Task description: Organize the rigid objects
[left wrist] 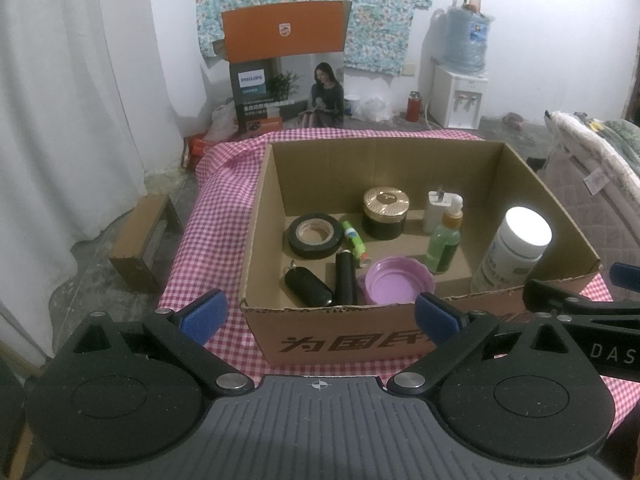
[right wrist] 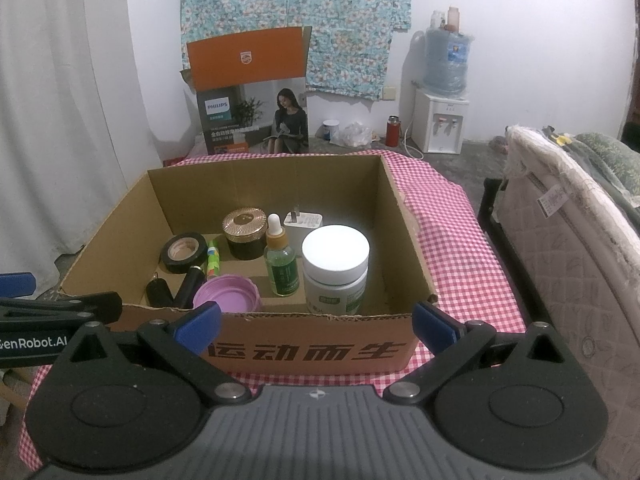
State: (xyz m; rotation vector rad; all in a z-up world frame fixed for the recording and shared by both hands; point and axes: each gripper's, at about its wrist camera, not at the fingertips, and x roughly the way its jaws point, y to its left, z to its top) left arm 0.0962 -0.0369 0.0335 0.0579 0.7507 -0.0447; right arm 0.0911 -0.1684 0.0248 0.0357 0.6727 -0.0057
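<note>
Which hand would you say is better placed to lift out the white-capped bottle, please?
Probably the right: its open tongs face the white-capped bottle almost head-on, while from the left tongs it stands far off to the side.

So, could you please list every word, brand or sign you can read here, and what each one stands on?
"PHILIPS": tall printed carton behind the table; its smaller lines are too blurred.
"为国民", cut off: front of the cardboard box, left wrist view.
"运动而生": same box front, right wrist view.
"GenRobot.AI": left gripper.
"DAS", cut off: right gripper.
Labels on the white jar and dropper bottle: unreadable.
</note>
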